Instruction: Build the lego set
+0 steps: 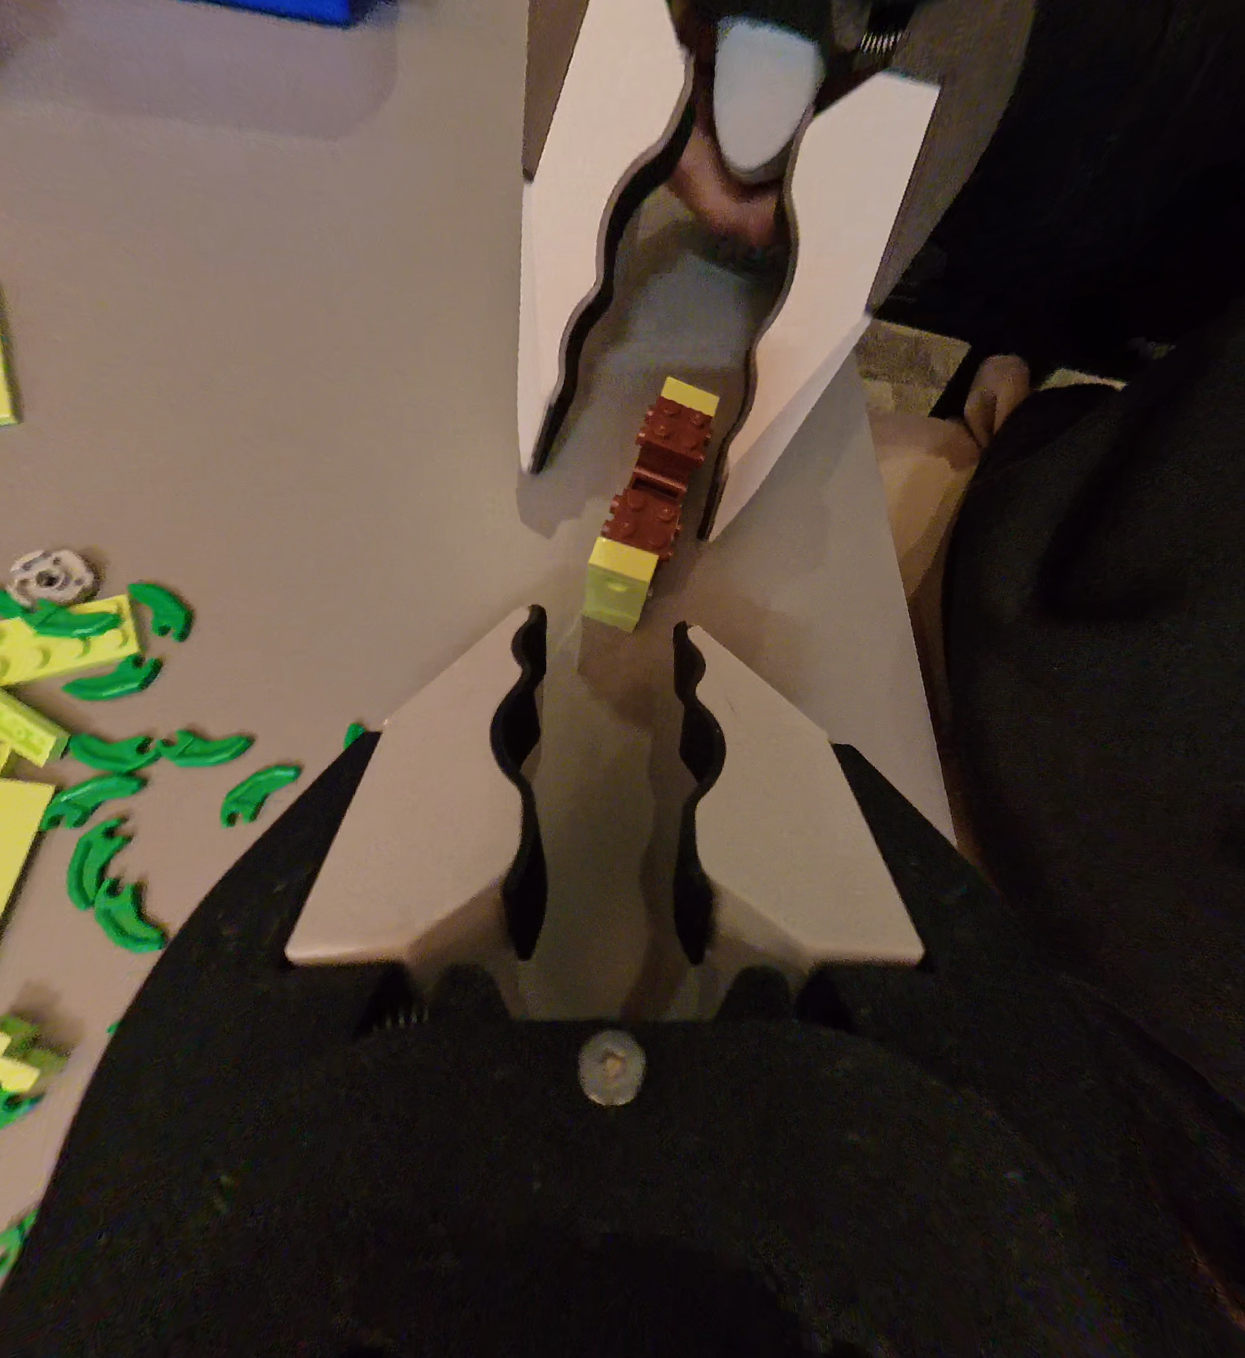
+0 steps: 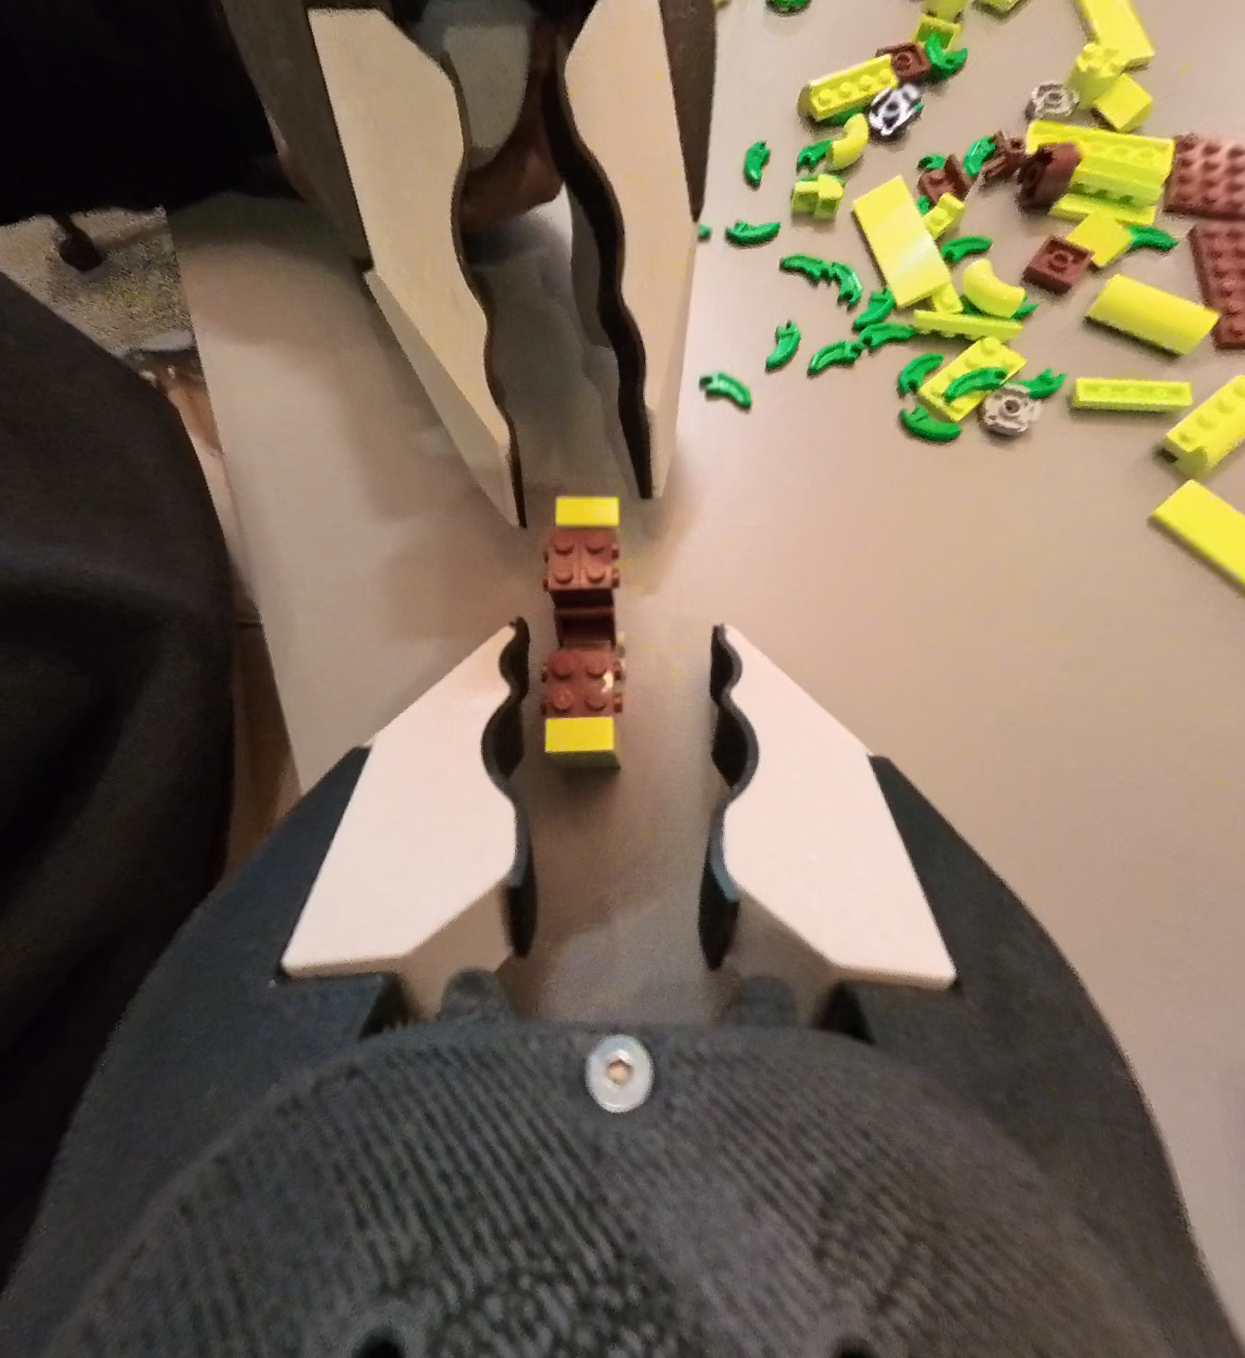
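Left of frame in the left wrist view, loose green and lime pieces [image 1: 54, 735] are scattered on the desk [image 1: 311, 367]. At centre, the small brown and lime assembly [image 1: 653, 500] is seen lying flat on the desk, between the two tools. The left tool [image 1: 608, 632] is held wide, nothing gripped, its tips just short of the assembly's near lime end. In the right wrist view, the right tool [image 2: 619, 636] is likewise spread wide, one finger [image 2: 509, 661] just beside the assembly [image 2: 583, 632]. The step is judged to be a two-sided pickup; next, each tool must be closed squarely on an end.
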`<state>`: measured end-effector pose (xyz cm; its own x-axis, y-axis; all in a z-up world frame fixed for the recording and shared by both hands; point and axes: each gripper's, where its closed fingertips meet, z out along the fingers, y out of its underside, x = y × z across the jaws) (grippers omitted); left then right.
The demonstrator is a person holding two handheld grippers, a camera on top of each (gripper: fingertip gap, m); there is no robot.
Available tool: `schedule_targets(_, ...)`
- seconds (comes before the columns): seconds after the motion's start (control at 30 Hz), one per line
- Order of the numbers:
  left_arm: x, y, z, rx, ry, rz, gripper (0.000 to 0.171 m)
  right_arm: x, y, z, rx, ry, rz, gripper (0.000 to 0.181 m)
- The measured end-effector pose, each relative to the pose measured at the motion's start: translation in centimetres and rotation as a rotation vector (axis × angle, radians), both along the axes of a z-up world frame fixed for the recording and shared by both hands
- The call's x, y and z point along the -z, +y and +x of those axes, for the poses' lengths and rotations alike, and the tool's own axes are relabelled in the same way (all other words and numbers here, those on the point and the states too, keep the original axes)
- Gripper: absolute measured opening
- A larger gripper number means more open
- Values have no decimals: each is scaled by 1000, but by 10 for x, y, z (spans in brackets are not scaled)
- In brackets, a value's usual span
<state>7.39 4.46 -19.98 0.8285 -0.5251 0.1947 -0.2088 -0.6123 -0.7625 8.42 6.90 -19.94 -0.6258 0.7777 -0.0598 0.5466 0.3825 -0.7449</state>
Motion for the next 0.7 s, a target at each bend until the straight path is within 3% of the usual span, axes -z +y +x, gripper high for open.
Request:
schedule_targets(0.13,-5,-1,-4,-24,-82,1,32,-23,-2,-7,-12,-91,19,41)
schedule_targets(0.23,-5,-1,-7,-40,-100,-7,32,-29,-7,-13,-64,-180,143,29)
schedule_targets(0.43,-6,-3,-13,-89,-129,-18,28,-26,-25,-16,-140,-391,295,26)
schedule_targets(0.7,-16,-5,-17,-105,-237,2,27,-11,-20,-15,-124,-538,447,23)
